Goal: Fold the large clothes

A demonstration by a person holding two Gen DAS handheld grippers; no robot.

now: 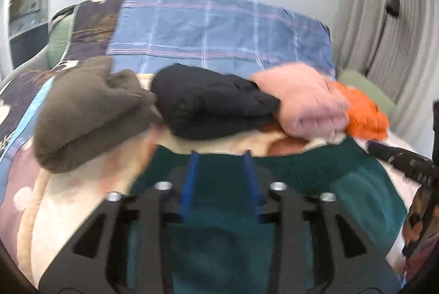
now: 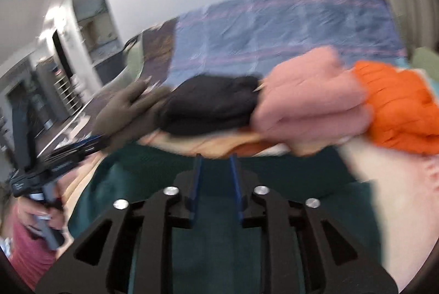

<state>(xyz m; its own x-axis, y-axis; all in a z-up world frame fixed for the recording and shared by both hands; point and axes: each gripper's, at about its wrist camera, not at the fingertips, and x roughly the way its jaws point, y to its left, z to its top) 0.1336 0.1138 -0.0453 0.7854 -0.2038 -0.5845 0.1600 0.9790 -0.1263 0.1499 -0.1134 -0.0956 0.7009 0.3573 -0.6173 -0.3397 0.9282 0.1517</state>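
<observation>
A dark teal garment (image 1: 301, 176) lies spread on the bed right under both grippers, and it fills the lower middle of the right wrist view too (image 2: 153, 170). My left gripper (image 1: 221, 156) hangs over its far edge with the blue fingers apart and nothing pinched between them. My right gripper (image 2: 215, 156) also stands open above the teal cloth, with a narrower gap. Each gripper shows in the other's view: the right gripper (image 1: 397, 159) at the right edge, and the left gripper (image 2: 55, 154) at the left, held by a hand (image 2: 35, 211).
Behind the teal garment lies a row of folded clothes: brown (image 1: 90, 112), black (image 1: 208, 101), pink (image 1: 307, 101), orange (image 1: 365, 112). They rest on a cream blanket (image 1: 82, 200) over a blue plaid bedcover (image 1: 219, 27). A grey curtain (image 1: 384, 19) hangs at the right.
</observation>
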